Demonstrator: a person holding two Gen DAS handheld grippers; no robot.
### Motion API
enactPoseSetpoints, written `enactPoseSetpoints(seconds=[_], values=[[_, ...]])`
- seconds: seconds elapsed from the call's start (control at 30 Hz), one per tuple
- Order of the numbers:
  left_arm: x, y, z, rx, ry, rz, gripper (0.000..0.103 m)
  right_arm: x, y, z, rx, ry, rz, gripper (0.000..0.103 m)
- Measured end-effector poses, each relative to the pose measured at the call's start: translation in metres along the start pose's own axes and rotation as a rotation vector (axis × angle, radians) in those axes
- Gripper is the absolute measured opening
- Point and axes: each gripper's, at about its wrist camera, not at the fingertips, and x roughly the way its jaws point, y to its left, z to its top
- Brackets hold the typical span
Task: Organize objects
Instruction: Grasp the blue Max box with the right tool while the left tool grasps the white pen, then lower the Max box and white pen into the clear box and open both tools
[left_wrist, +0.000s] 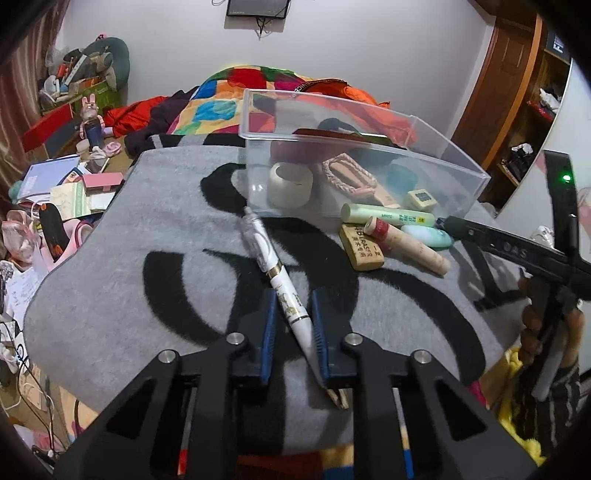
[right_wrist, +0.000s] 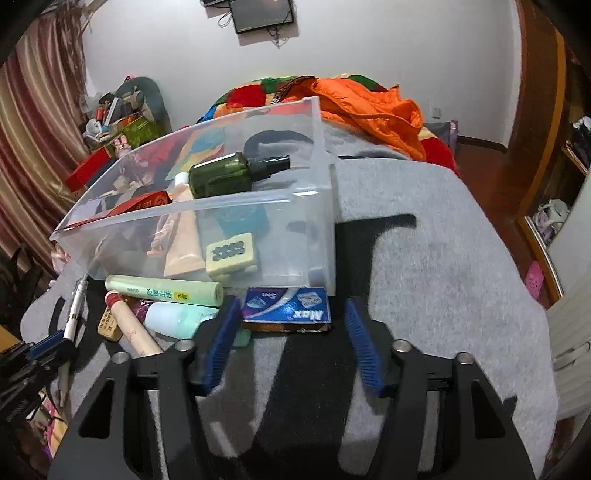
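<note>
A clear plastic bin (left_wrist: 436, 177) (right_wrist: 317, 236) stands on a grey and black blanket. It holds a tape roll (left_wrist: 290, 184), a green spray bottle (right_wrist: 225, 175), a red box (right_wrist: 144, 203) and a tube. My left gripper (left_wrist: 293, 306) is open, its blue pads on either side of a white pen (left_wrist: 282, 291) (right_wrist: 72, 314) lying on the blanket. My right gripper (right_wrist: 290, 314) is open, its pads flanking a blue Max box (right_wrist: 288, 306) by the bin's front wall. A green tube (left_wrist: 388, 216) (right_wrist: 166, 291), a wooden eraser (left_wrist: 360, 249), a beige tube (left_wrist: 410, 245) and a pale bottle (right_wrist: 177, 319) lie beside the bin.
The blanket (left_wrist: 110, 295) covers a raised surface that drops off at the left and front. A cluttered desk (left_wrist: 74, 184) lies to the left. Colourful bedding and an orange jacket (right_wrist: 369, 107) lie behind the bin. A wardrobe and mirror (left_wrist: 535, 129) stand at the right.
</note>
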Motion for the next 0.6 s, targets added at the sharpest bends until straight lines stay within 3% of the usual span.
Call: enactPoseSetpoints(seconds=[0.03,0.37,0.6], values=[[-0.003,0.002,-0.001,0.003,0.001,0.0,0.01,0.0,-0.001,0.001,0.005,0.007,0.019,0.044],[-0.02,0.012,-0.006,0.044,0.0,0.006,0.01,-0.017,-0.002,-0.013,-0.03,-0.004,0.022,0.044],[-0.023,0.003,-0.005,0.038,-0.025,-0.034,0.01,-0.05,-0.001,-0.015,-0.034,-0.075,0.032,0.044]])
